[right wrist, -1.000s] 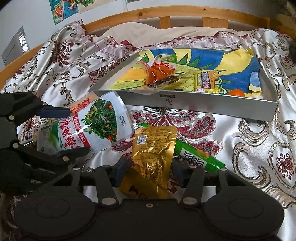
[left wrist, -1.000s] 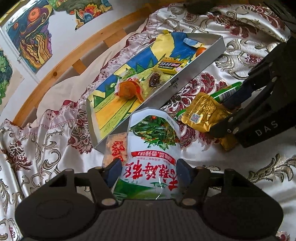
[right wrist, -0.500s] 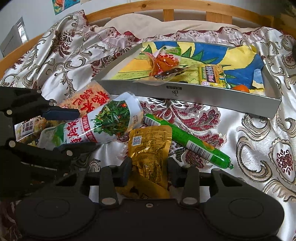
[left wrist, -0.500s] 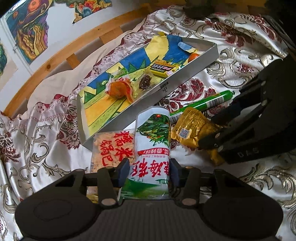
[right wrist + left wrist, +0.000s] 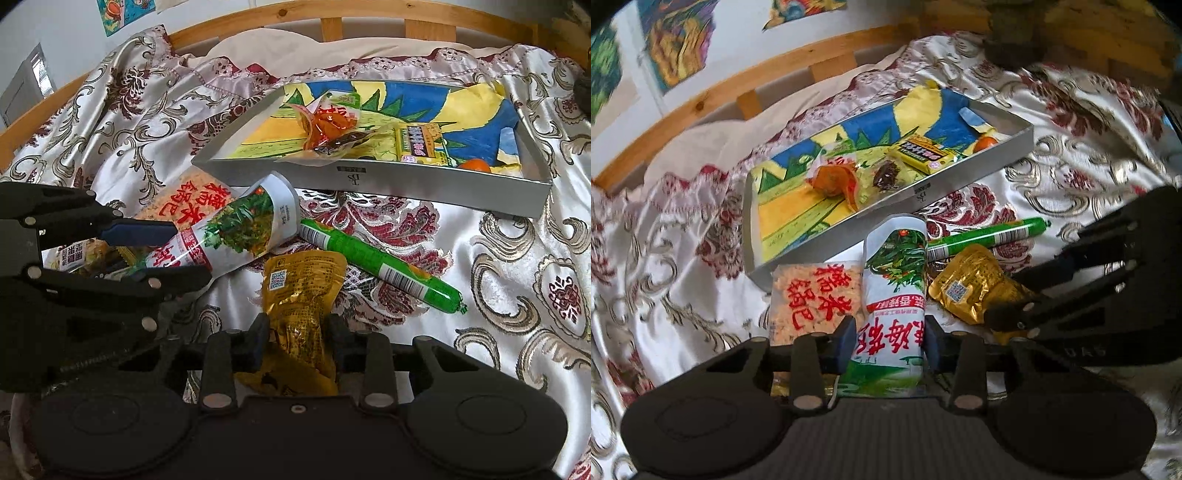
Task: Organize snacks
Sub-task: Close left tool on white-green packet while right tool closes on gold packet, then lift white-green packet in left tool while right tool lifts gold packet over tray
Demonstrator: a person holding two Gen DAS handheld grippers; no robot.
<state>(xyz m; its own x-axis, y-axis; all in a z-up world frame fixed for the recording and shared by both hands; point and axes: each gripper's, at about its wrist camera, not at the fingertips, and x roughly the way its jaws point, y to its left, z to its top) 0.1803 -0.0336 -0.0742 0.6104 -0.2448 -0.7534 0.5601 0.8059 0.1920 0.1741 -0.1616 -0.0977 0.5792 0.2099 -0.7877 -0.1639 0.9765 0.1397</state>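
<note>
The left gripper is clamped on the white seaweed pouch, angled toward the far grey tray. Right of it, the right gripper grips the gold packet, low over the bed.

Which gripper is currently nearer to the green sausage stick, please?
Right. The right gripper, shut on the gold pouch, sits beside the green sausage stick; the left gripper is farther, across the seaweed bag.

both wrist cameras sit low and close over the bedspread, facing the far grey tray; left view looks from the left, right from nearer right, sharing tray and snacks.
</note>
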